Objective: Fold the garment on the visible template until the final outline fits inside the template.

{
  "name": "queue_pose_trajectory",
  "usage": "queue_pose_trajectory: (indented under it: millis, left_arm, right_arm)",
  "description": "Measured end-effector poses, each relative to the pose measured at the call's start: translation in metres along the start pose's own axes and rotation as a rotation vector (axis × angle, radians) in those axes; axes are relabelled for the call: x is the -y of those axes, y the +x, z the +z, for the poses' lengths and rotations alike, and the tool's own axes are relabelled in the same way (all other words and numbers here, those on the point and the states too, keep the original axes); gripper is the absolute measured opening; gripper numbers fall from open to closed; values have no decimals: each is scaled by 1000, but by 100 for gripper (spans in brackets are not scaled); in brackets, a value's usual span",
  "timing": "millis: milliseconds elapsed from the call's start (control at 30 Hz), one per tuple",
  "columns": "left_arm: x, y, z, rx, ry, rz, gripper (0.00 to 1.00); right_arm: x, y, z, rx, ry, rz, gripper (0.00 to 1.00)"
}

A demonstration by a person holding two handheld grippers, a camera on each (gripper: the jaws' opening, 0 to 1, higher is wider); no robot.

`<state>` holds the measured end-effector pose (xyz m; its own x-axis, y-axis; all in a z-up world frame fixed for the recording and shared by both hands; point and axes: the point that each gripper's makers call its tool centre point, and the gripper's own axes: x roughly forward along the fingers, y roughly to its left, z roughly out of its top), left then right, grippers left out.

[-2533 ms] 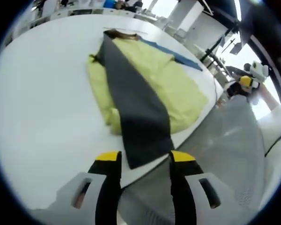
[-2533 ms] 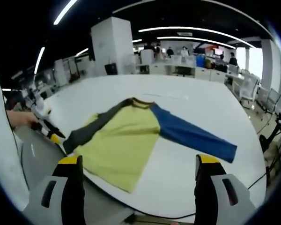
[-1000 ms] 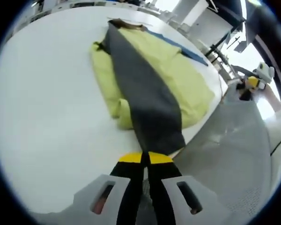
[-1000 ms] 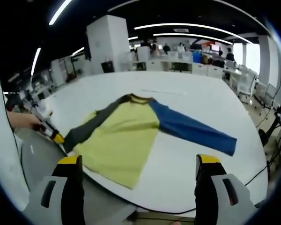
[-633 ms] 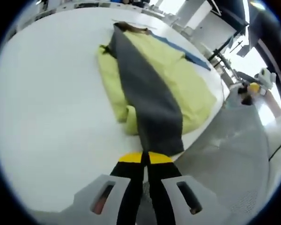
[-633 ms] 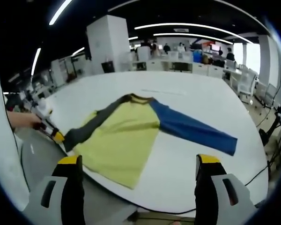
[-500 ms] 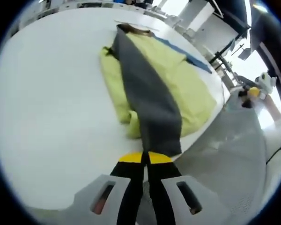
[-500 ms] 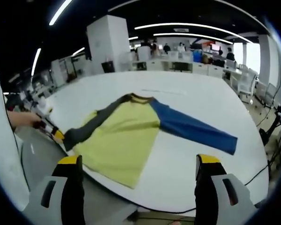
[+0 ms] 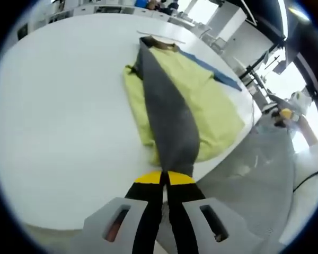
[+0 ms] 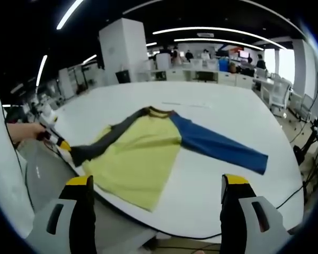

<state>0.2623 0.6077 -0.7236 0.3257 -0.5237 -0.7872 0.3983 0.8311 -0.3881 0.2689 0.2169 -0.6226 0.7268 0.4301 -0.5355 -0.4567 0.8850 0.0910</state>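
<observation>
Garment (image 10: 143, 153): spread flat on white worktop (image 10: 222, 116), near its front edge.
Left tongs (image 9: 165, 178): clenched on grey sleeve (image 9: 167, 119) cuff.
Right tongs (image 10: 156, 182): released, off the worktop edge.

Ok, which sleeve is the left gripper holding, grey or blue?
The grey sleeve: its cuff runs into the shut left gripper. The blue sleeve lies flat on the table, untouched.
</observation>
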Motion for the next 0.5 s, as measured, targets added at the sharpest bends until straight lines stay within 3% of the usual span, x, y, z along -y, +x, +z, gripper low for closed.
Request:
queue_pose_trajectory:
  millis: [500]
  left_arm:
    - [-27,-28,15,24,-5,59,0]
  right_arm:
    - [-7,2,2,10,1,10,99]
